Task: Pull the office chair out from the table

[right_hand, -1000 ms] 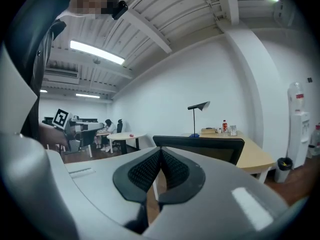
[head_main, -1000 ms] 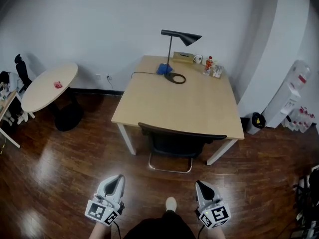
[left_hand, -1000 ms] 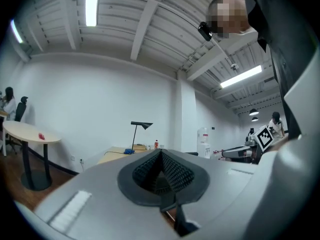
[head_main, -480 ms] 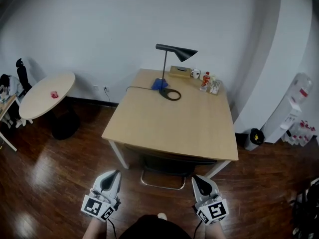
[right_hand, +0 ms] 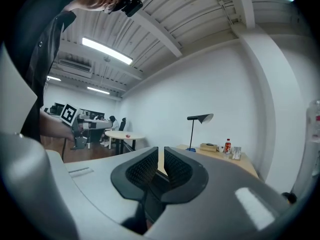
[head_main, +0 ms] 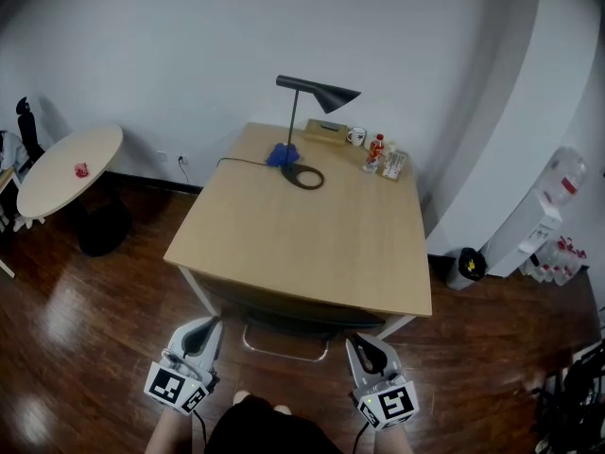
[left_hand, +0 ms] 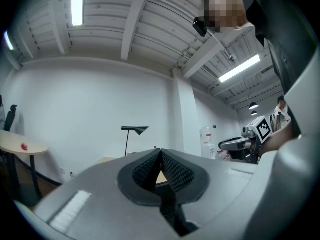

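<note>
One office chair under one table; left hand-held gripper closed, right hand-held gripper opening, empty.

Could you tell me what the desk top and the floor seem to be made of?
Desk top: probably light wood or laminate, matte; even pale tan, no glare. Floor: dark wood planks or wood-look laminate, glossy; plank lines and bright reflections show.

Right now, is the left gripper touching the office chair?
Apart. In the left gripper view the left gripper has its jaws together, touching nothing; the head view shows floor between it and the office chair.
</note>
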The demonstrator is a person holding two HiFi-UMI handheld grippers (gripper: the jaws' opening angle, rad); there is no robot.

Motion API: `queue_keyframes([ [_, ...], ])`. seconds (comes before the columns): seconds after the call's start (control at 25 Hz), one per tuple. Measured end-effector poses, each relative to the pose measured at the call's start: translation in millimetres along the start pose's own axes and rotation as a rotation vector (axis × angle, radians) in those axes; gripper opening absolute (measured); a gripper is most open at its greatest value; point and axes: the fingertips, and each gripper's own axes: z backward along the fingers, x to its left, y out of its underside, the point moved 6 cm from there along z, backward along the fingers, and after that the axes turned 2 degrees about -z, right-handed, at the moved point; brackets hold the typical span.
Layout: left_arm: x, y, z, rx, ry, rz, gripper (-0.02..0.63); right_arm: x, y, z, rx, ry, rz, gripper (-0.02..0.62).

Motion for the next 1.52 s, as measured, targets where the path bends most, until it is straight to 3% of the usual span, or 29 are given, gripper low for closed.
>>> queue_keyframes([
  [0.16,13,0,-16,-0.002,0.098,0.038,0.003,-12,3,-11,0.037,0.002,0.034,0.077],
  [0.28,17,-1,-41,0.009,0.206,-0.022,0.008,-24,2,-27,0.059,-0.035,0.043,0.136],
  [0.36,14,5,-55,0.058,0.317,-0.073,0.083,-23,6,-38,0.098,-0.087,0.056,0.202],
  [0.44,8,11,-68,0.120,0.419,-0.169,0.168,-18,14,-51,0.175,-0.149,0.133,0.274],
  [0.52,5,23,-79,0.197,0.505,-0.308,0.212,-14,28,-65,0.295,-0.215,0.259,0.302],
  [0.72,4,63,-97,0.396,0.695,-0.479,0.246,-13,68,-88,0.602,-0.311,0.495,0.296],
  [0.76,3,70,-101,0.437,0.726,-0.538,0.255,-13,69,-90,0.637,-0.320,0.520,0.262],
  [0.84,2,84,-106,0.521,0.778,-0.667,0.273,-12,71,-91,0.699,-0.342,0.565,0.259],
  [0.96,2,102,-113,0.609,0.818,-0.784,0.278,-10,79,-95,0.793,-0.363,0.635,0.258],
  [1.12,1,113,-118,0.646,0.819,-0.853,0.271,-12,97,-105,0.899,-0.376,0.673,0.242],
  [1.2,0,116,-119,0.654,0.825,-0.886,0.238,-12,104,-108,0.936,-0.379,0.708,0.236],
  [1.4,0,128,-119,0.701,0.837,-1.025,0.157,-16,106,-114,0.958,-0.381,0.734,0.161],
  [1.52,1,131,-120,0.710,0.825,-1.055,0.146,-17,109,-115,0.969,-0.382,0.753,0.124],
])
